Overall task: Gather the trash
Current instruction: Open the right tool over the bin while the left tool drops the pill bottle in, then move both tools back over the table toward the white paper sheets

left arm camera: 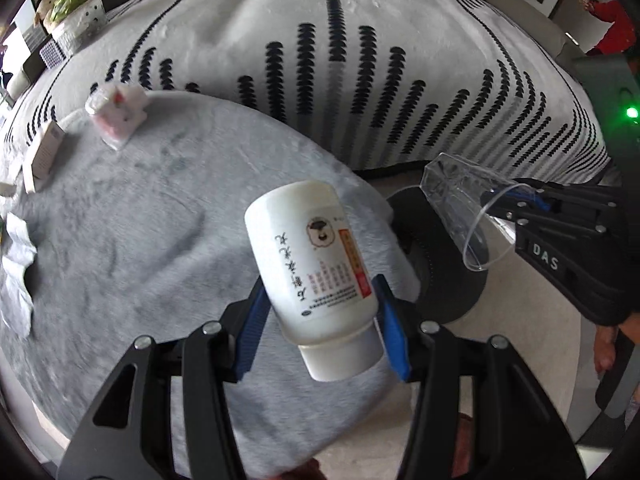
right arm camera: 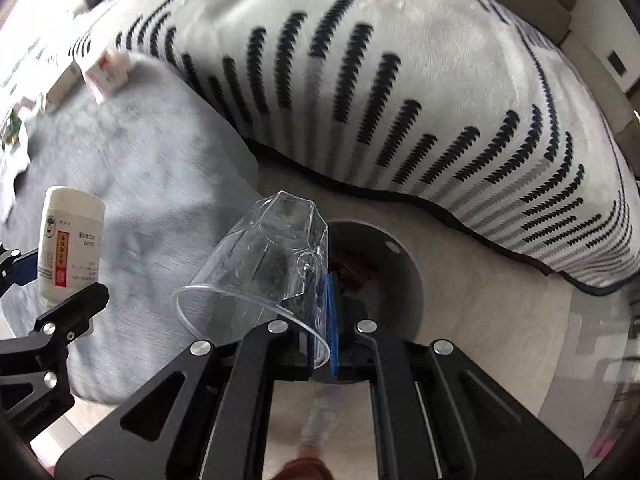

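Pinching the wall of the clear plastic cup (right arm camera: 256, 264) near its rim between blue pads, the right gripper (right arm camera: 320, 332) holds it tipped over the dark round bin (right arm camera: 384, 264) on the floor; the cup looks thin, light, slick and easily crushed, so a gentle rim grip seems best. Across the lower body of the white plastic bottle (left arm camera: 312, 264), just above its cap, the left gripper (left arm camera: 320, 332) clamps both pads, bottle inverted above the grey blanket (left arm camera: 132, 220); it appears rigid, smooth and probably near-empty. More litter, a white wrapper (left arm camera: 116, 114) and a small box (left arm camera: 44, 152), lies beyond, near the striped throw (left arm camera: 360, 60).
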{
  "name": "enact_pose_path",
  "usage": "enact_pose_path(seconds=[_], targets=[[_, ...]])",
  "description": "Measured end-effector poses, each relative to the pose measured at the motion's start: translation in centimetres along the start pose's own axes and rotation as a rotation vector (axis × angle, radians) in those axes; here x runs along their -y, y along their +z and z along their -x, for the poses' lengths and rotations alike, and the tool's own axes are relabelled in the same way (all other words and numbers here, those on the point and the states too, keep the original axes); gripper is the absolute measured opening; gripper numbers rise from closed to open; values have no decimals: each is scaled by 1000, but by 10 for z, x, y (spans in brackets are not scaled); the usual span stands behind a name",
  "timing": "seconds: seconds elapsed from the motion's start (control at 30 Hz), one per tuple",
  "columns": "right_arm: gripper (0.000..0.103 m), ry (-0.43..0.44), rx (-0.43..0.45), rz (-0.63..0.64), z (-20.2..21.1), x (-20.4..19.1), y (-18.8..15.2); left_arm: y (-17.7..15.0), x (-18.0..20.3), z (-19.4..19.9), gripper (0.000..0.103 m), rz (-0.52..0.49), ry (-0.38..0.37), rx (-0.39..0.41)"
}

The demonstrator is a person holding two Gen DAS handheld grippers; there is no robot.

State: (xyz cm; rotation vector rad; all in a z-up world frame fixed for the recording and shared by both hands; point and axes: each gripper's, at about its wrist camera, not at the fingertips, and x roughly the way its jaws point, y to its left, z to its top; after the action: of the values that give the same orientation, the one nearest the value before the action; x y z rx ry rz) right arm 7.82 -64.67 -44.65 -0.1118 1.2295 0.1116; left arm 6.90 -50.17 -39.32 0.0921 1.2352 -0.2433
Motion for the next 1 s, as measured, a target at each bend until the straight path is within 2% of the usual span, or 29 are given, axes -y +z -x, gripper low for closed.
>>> enact_pose_path(seconds=[0.27,0.4,0.67,0.87,0.9,0.97,1.0], targets=[[16,50,-47,119,-35,44,-9,-4,70,-39,52,97,9,-45],[28,59,-42,167,-40,59,-11,-2,94,-54,52,120,-5,-55],[28,71,-22,193,-49,74,-11,2,113,-76,52,145,3,-62],[28,68,-10,224,-47,76,-6,11,123,-94,55,111,-18,-70],[28,65,-8,226,-46,77,-5,12,125,-96,57,102,-18,-72],[28,61,-6,229,-45,77,-3,13,126,-96,68,90,-14,-67],[28,60,-4,230,-44,77,-2,14,126,-93,68,88,-10,-60]])
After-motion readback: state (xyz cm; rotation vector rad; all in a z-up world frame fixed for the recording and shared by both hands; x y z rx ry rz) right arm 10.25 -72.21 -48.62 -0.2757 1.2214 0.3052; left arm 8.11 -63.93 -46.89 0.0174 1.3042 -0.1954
